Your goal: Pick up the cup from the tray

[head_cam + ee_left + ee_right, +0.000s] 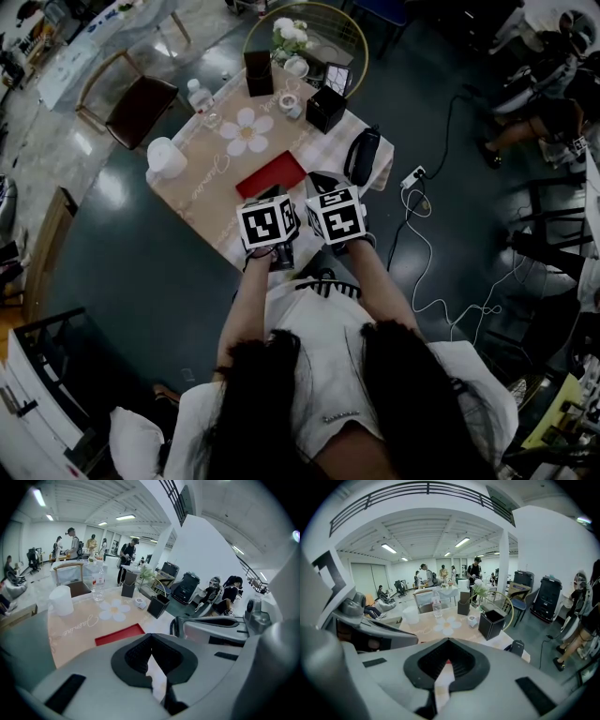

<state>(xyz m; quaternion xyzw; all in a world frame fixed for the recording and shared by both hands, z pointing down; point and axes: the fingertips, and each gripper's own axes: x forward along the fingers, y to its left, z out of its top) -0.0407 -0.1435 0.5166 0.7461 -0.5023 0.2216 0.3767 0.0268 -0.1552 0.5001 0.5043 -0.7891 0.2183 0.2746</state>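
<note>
Left gripper (151, 641) and right gripper (449, 644): fingers together, nothing between. Tray (272, 174) looks bare; cup (290, 105) (small white one, probably) stands beyond it beside box (325, 109). Risk: shut fingers reach in and knock cup over.

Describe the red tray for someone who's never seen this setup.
Find the beige-topped table, then the big white daisy printed on it. The red tray lies flat just on the person's side of that daisy. It is the only red thing there, low and rectangular, unlike the upright black boxes.
</note>
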